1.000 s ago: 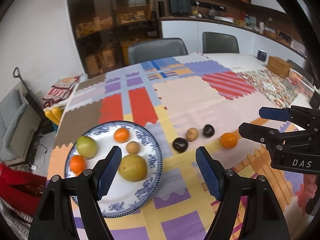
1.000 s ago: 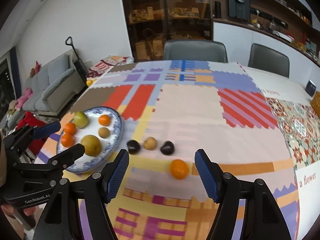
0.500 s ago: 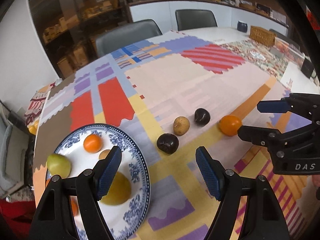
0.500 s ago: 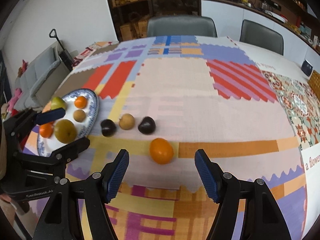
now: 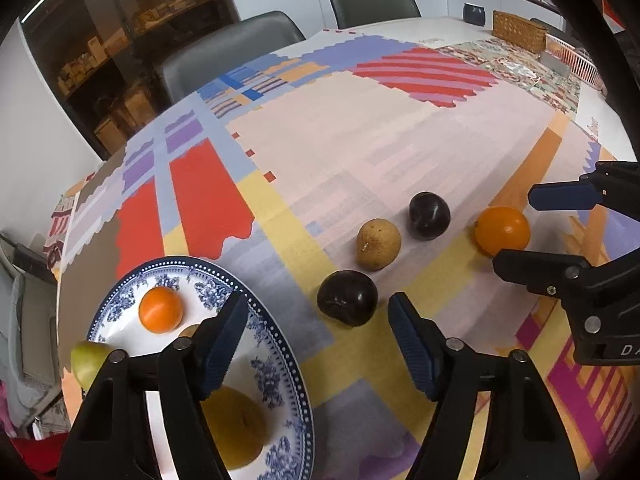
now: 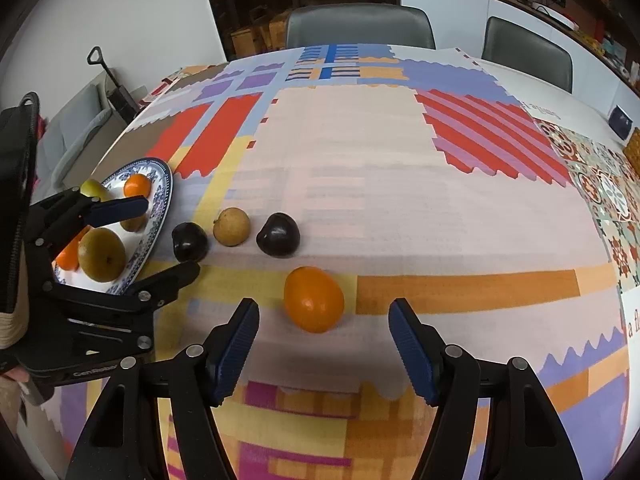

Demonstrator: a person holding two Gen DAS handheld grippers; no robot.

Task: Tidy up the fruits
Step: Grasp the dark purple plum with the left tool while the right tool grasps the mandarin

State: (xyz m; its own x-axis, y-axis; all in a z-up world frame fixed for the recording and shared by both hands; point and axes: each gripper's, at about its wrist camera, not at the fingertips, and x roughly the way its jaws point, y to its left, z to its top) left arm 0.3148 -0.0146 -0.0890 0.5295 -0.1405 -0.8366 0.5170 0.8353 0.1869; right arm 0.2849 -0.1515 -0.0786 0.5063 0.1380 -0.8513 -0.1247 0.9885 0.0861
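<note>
A table carries a patchwork cloth (image 6: 360, 184) of many colours. On the cloth lie a blue-and-white plate (image 6: 162, 200) (near the left edge), then two dark plums (image 6: 189, 241) (image 6: 278, 235) with a brown round fruit (image 6: 231, 226) between them, and one orange (image 6: 314, 299) nearer to the camera, apart from the row.

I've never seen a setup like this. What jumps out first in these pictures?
Four loose fruits on the bright patchwork tablecloth: an orange before the open right gripper, two dark plums flanking a tan fruit. At left, a blue-patterned plate holds more fruit beside the closing, empty left gripper.
</note>
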